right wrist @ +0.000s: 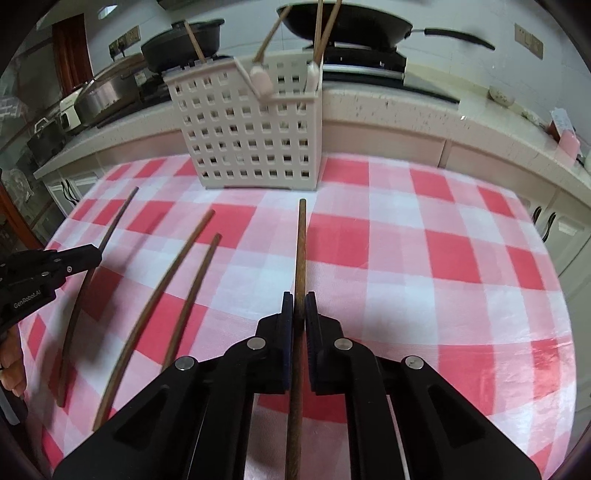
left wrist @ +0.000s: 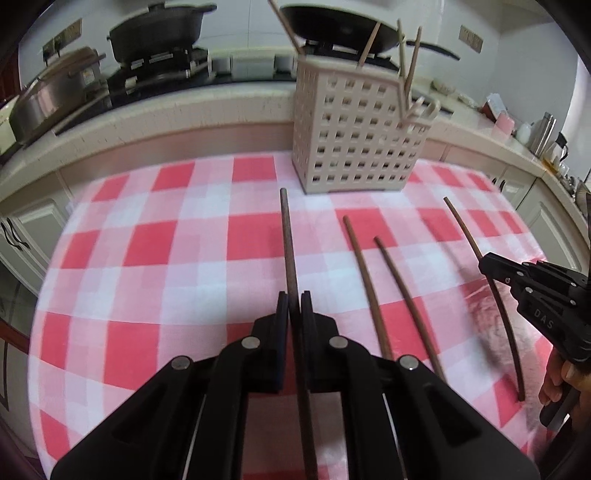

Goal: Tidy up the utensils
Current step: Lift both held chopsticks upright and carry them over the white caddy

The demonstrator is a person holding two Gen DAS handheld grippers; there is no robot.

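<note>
The left tool (left wrist: 294,306) is clamped on a dark brown wooden chopstick (left wrist: 287,236), the right tool (right wrist: 299,308) likewise on a lighter brown wooden chopstick (right wrist: 301,243). Between them, two more brown chopsticks (right wrist: 177,273) lie loose on the red-and-white checked cloth (right wrist: 406,258) covering the counter. Farther off stands a beige perforated plastic utensil basket (right wrist: 251,144) holding pale chopsticks (right wrist: 319,33).
</note>
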